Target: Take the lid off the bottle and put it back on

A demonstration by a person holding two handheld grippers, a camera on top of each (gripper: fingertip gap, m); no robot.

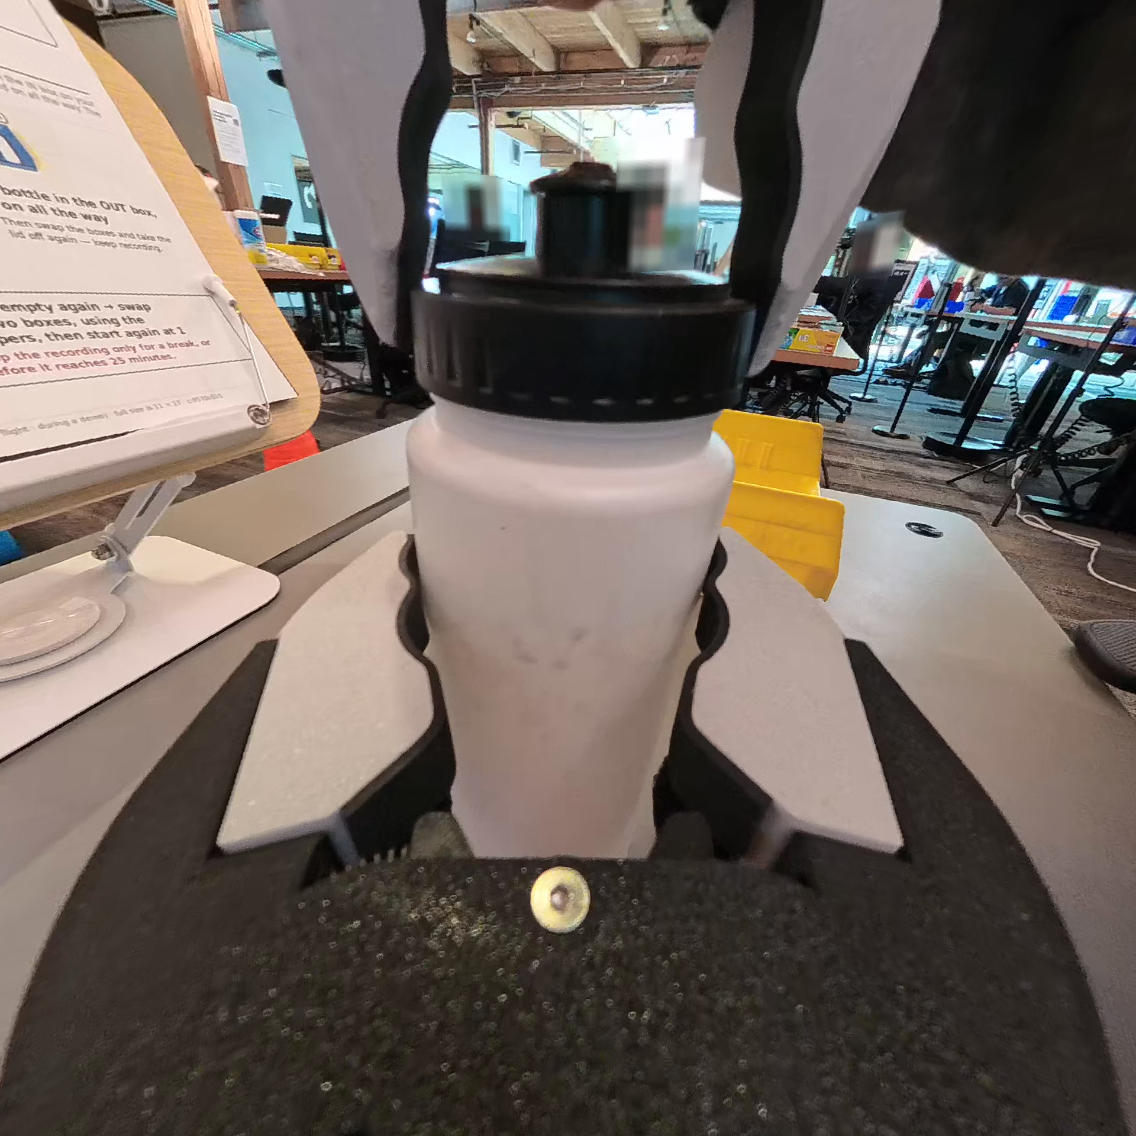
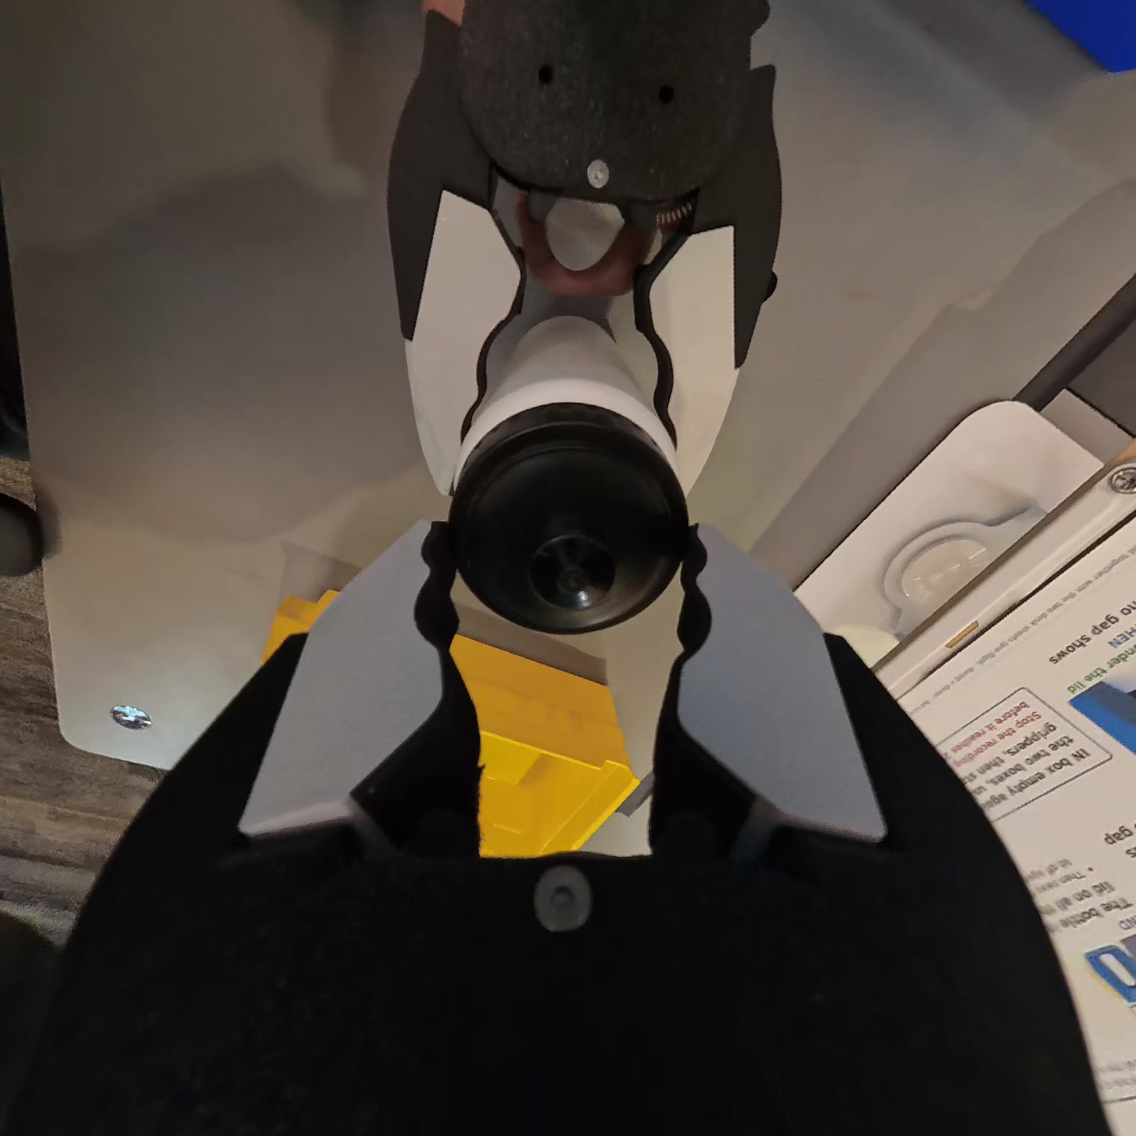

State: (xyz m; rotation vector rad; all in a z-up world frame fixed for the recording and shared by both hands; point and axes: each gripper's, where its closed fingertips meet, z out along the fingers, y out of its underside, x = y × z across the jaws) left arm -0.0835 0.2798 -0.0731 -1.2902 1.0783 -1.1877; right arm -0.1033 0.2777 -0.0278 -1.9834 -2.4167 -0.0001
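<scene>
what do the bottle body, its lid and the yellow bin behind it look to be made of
Bottle body: looks like soft matte plastic, milky white and slightly translucent, with faint scuffs. Lid: apparently hard black plastic, semi-gloss, with moulded grip ridges around the rim and a spout on top. Yellow bin: probably rigid moulded plastic, smooth and evenly coloured with a slight sheen.

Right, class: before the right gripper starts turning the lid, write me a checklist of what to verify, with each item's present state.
1. Left gripper clamps the white bottle body: ok.
2. Right gripper fingertips sit either side of the black lid: ok.
3. Right fingers actually pressing the lid rim: cannot tell.
4. Lid seated on the bottle, no gap visible: ok.
5. Bottle lifted above the table: ok.
6. Yellow bin not in the way of the turn: ok.
</scene>
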